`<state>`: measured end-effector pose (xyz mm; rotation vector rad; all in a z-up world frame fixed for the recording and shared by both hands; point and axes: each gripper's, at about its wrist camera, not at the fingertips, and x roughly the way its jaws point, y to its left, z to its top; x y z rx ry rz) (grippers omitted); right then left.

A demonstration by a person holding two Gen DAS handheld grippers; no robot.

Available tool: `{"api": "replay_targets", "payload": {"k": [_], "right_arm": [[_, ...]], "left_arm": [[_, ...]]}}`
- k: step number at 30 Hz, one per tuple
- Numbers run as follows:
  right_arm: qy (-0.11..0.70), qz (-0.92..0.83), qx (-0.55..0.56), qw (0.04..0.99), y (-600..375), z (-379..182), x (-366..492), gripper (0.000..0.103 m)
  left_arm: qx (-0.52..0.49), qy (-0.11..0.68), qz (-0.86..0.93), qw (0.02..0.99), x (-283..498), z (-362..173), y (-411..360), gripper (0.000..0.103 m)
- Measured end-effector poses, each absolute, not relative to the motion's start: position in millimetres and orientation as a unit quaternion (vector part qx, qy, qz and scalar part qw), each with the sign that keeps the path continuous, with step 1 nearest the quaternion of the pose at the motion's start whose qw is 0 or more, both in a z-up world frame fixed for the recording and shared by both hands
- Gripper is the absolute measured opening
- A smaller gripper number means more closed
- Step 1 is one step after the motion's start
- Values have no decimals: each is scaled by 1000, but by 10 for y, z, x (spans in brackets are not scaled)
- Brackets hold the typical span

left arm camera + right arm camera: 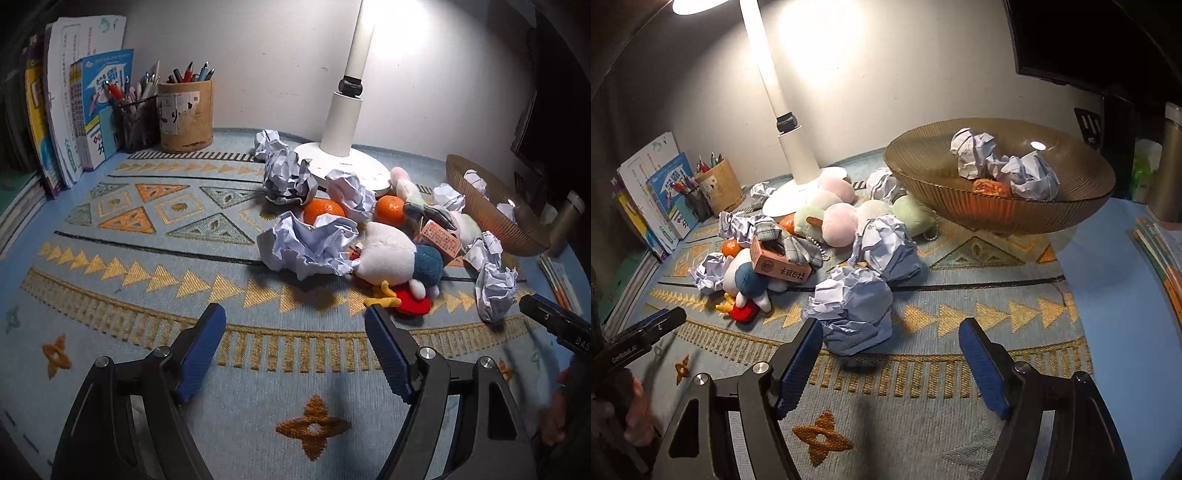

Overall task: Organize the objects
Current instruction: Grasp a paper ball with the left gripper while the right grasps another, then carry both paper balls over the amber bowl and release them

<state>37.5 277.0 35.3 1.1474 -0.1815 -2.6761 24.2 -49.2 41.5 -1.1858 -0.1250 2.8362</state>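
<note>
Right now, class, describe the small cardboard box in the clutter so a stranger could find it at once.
Start at the white lamp base and come forward into the pile on the patterned mat. The cardboard box lies tilted on the white-and-blue plush toy. Unlike the crumpled paper balls, it is brown, square-edged and printed with dark characters.

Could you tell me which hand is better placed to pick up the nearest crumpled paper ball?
Right: its open tongs sit just before the crumpled white paper ball; the left tongs face bare patterned mat.

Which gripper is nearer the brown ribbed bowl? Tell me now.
Right. The right gripper hangs open over the mat, the brown ribbed bowl just beyond it. The left gripper, also open, sits across the clutter, farther away.
</note>
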Motion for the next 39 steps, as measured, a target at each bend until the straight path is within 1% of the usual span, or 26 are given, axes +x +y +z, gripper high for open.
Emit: {"api": "replay_targets", "payload": {"k": [2,5,8,13,14,15,16,17,18,19,20,21,22,23,27,31,35,37,39], "right_arm": [[-68,-907,398,122,2706,346,331,80],[-68,-899,413,125,2593,314,222,82],[-61,-894,428,119,2502,254,116,82],[-56,-888,441,118,2447,205,8,82],[-56,-887,442,118,2441,201,-5,82],[-54,-887,442,118,2434,198,-15,82],[-51,-887,443,116,2425,195,-22,82],[-47,-888,443,115,2414,194,-23,77],[-43,-888,443,116,2402,190,-27,65],[-40,-886,446,120,2386,177,-32,58],[-38,-886,447,120,2379,172,-29,56],[-37,-888,442,119,2377,187,-15,55],[-37,-891,436,121,2381,212,4,55],[-39,-894,428,125,2388,240,31,55],[-47,-899,412,138,2462,362,187,55],[-44,-895,413,164,2558,483,386,55],[-16,-887,429,172,2567,397,508,55],[0,-883,441,162,2547,307,515,55],[-3,-876,452,166,2550,236,513,55]], "left_arm": [[-386,-11,922,45,114,442,-508,102],[-402,10,914,51,-118,365,-532,102],[-413,10,909,61,-285,276,-519,102],[-405,19,910,83,-408,274,-397,102],[-405,22,910,88,-421,272,-367,96],[-406,24,908,96,-432,263,-337,83],[-407,24,907,106,-445,255,-309,77],[-403,23,908,110,-444,260,-297,65],[-400,20,909,113,-448,267,-291,58],[-399,19,910,113,-447,269,-291,54],[-396,18,911,111,-441,274,-292,47],[-391,17,913,110,-422,287,-301,44],[-387,13,915,109,-395,306,-313,38],[-386,6,916,109,-359,327,-330,36],[-363,-22,925,111,-85,485,-370,36],[-341,-69,929,129,269,621,-321,36],[-342,-98,921,161,470,537,-97,36],[-352,-95,915,171,488,453,36,36],[-362,-82,912,172,490,377,158,36]]}}
